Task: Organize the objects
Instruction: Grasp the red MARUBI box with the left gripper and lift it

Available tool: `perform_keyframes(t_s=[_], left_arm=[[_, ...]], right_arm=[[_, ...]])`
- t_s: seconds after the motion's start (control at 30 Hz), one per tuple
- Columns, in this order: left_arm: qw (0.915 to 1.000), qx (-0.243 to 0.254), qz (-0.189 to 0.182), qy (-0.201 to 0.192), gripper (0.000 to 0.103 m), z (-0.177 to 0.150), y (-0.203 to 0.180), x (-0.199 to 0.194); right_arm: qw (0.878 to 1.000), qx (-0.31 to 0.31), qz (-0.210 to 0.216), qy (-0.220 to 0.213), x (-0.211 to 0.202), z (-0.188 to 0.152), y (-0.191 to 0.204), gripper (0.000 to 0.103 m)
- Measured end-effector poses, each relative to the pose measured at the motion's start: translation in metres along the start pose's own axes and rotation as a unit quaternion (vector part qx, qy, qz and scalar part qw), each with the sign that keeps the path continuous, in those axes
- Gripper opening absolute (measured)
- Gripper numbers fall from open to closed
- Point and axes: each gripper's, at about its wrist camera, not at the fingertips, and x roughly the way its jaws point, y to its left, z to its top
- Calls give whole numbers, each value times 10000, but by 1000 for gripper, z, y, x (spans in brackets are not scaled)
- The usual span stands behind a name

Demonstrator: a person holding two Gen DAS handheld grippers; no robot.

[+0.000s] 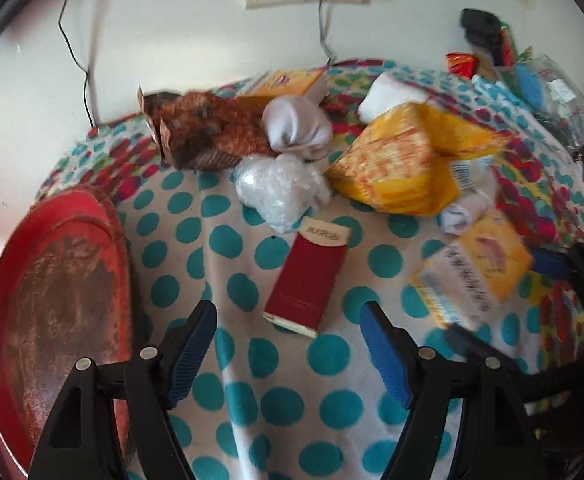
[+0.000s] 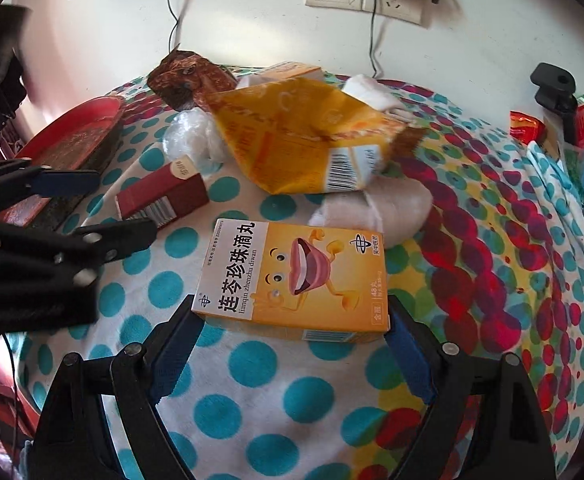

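Right gripper (image 2: 289,322): jaws apart, straddling the near end of the orange medicine box (image 2: 292,280). The blue pads sit right at the box's two near corners; can't tell if they touch, and the box looks flat on the blanket, so I read it as not clamped yet. The box's long axis runs left-right across the jaw gap, so the jaws would close along its length. That's a wide grip near full spread, the relation the next move hinges on. Rigid printed carton, flat faces, sharp edges; should hold well if squeezed square.

Left gripper (image 1: 287,320): jaws wide apart, nothing between the pads. The dark red carton (image 1: 307,278) lies just ahead, between the fingertips' lines, long axis pointing away from the gripper, its near end slightly right of centre. The left hand is clearly nearer this one, and the narrow width fits the gap easily.

Red tray (image 1: 103,216) at far left, rimmed, worn brown in the middle; likely the drop spot, just beside the left gripper.

Further out: crumpled clear plastic (image 1: 279,188), soft and springy; yellow snack bag (image 1: 408,160), crinkly foil; rolled white sock (image 1: 296,126); brown wrapper (image 1: 207,132). Everything sits on a polka-dot fleece blanket (image 1: 251,380), a soft surface, so boxes may sink or tilt under downward pressure.
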Motion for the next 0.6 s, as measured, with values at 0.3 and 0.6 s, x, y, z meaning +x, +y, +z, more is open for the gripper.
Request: perform_keyframes(t_s=[0.3,0.6], left_arm=[[9986,-504,-92,119,76,3,15,18],[9991,-405,-37,71,40,7,5,16]], right_arm=[[9997,129,199,41,3,-1,-9,88],[9996,169,213,45,3,-1,-9,88]])
